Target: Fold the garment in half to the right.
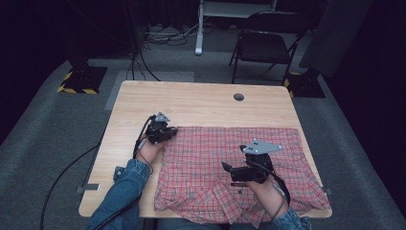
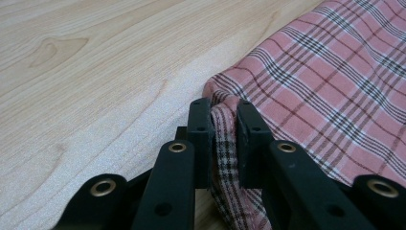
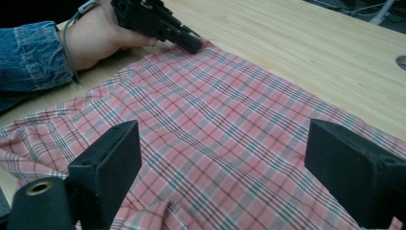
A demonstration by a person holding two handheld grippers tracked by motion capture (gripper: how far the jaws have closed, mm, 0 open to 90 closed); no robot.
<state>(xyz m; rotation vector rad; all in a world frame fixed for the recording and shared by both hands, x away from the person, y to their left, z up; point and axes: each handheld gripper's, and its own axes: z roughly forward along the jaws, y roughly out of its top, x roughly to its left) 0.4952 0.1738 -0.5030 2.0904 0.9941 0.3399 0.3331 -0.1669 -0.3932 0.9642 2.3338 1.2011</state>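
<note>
Plaid shirt (image 1: 230, 163) lengthwise across table, collar nearest; left tongs (image 2: 224, 139) pinching its corner, right tongs (image 3: 220, 167) wide

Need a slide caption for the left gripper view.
Left hand-held gripper pinches the corner of a red plaid shirt lying on the wooden table.

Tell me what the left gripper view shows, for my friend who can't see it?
The left gripper has its two black jaws pinched shut on a corner of the red-and-white checked cloth shirt. The shirt lies flat to the right, on a light wooden table.
</note>
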